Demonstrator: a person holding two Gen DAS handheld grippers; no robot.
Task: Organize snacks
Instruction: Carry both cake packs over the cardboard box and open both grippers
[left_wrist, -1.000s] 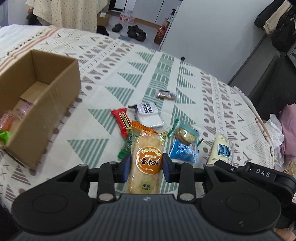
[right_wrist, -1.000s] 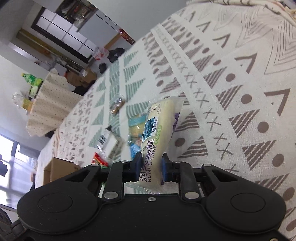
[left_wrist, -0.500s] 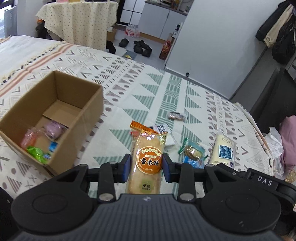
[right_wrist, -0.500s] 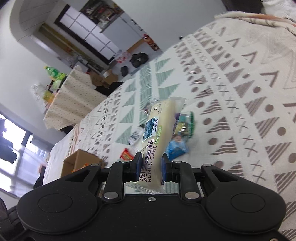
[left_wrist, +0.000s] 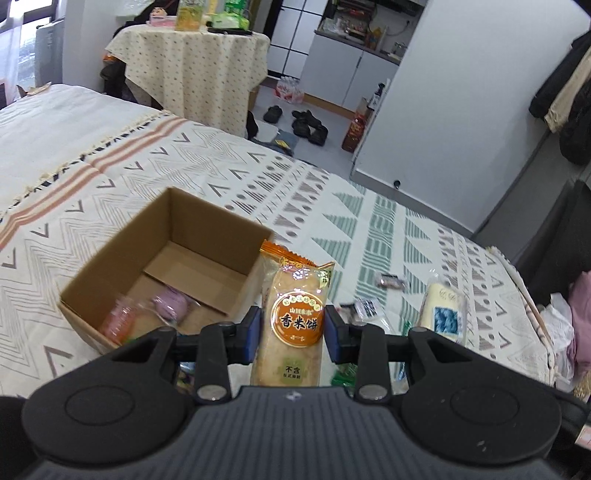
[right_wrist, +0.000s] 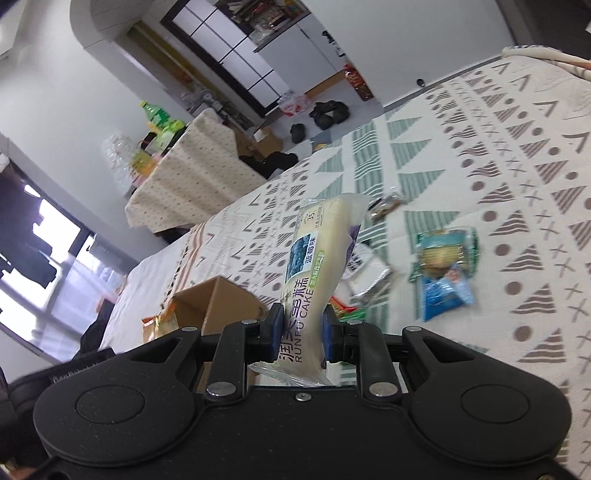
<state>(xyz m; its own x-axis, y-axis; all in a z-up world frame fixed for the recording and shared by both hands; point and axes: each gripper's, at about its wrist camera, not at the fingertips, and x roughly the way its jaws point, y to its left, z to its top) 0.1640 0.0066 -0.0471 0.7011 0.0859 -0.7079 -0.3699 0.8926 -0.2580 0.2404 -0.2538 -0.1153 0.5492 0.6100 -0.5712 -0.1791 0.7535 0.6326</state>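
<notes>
Your left hand-held gripper (left_wrist: 291, 334) is clamped on the rice cracker pack (left_wrist: 293, 321), long axis pointing ahead, with the cardboard box (left_wrist: 207, 225) just ahead-left, so it's probably nearer than the right hand-held gripper (right_wrist: 300, 332) pinching the Runfu cake (right_wrist: 317, 266).

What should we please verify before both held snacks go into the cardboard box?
1. Left gripper shut on the rice cracker pack: ok.
2. Right gripper shut on the Runfu cake: ok.
3. Cardboard box open at the top: ok.
4. Free floor space in the box beyond the pink snacks: ok.
5. Rice cracker pack already above the box opening: cannot tell.
6. The two grippers clear of each other on the way in: cannot tell.
</notes>
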